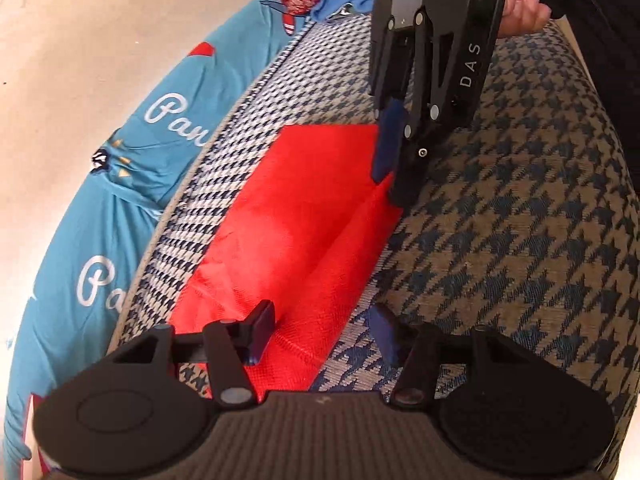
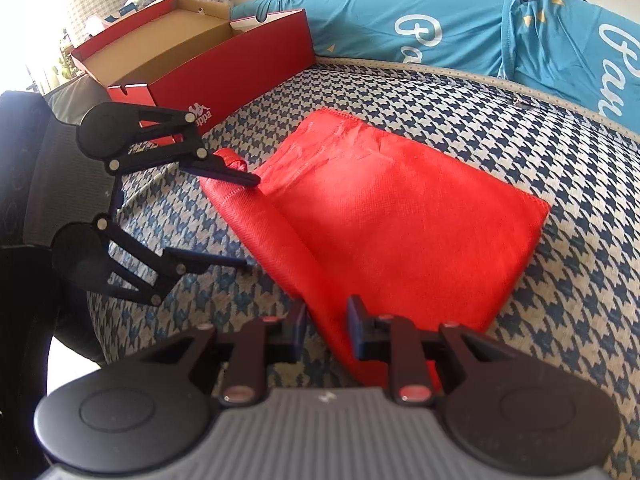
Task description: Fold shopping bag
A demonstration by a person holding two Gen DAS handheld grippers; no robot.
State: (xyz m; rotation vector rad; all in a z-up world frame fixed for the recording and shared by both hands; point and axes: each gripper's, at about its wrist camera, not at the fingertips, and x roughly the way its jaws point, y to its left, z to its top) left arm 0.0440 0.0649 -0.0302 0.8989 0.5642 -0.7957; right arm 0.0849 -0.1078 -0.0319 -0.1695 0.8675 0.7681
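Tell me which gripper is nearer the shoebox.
Left. The left gripper hovers open at the bag's end beside the shoebox; the right gripper straddles the opposite end.

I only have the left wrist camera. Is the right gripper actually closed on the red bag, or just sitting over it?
Observer: Not closed. The right wrist view shows the right gripper with its jaws apart and a ridge of the red bag between them.
Operator: And where is the bag's handle? I can't find it.
Observer: A handle loop pokes out just behind the upper finger of the left gripper.
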